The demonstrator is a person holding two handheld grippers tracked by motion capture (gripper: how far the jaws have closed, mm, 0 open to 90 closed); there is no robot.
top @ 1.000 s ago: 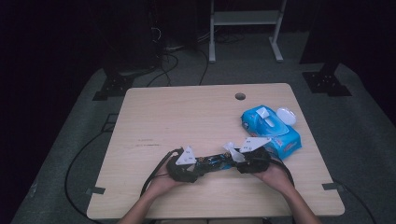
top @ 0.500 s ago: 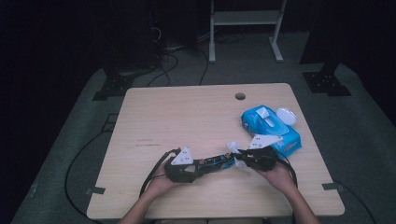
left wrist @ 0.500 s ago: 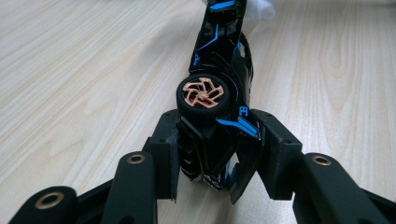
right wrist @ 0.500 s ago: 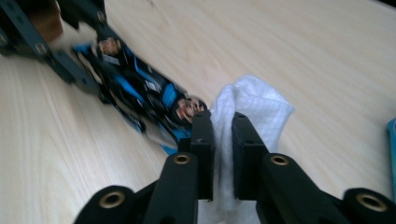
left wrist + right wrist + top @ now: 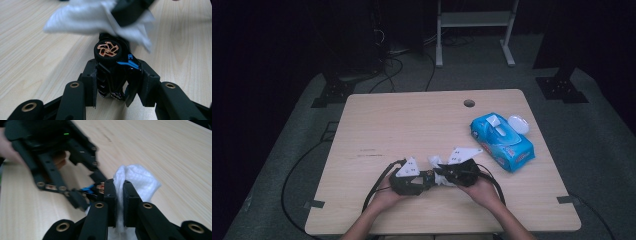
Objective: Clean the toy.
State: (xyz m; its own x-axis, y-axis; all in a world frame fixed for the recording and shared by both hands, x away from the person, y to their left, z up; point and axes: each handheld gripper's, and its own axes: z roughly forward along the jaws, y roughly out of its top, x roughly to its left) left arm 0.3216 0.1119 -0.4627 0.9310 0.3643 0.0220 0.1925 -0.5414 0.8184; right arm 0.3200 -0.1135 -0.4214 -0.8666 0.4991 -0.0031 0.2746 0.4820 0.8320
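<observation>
Table (image 5: 412,120) of pale wood, round hole (image 5: 469,103) near far edge; blue wipes pack (image 5: 502,140) right of both hands, lid (image 5: 518,124) flipped open. Left gripper (image 5: 117,82) clamped on black toy car (image 5: 112,72); right gripper (image 5: 119,195) pinching white wipe (image 5: 140,181) against car's end

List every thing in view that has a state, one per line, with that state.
Left gripper: shut on the toy car.
Right gripper: shut on the wipe.
Toy car: held off the table, one wheel facing the camera.
Wipe: crumpled, pinched between the jaws, against the toy car.
Wipe pack: lying flat on the table, lid flipped open, one wipe sticking up.
</observation>
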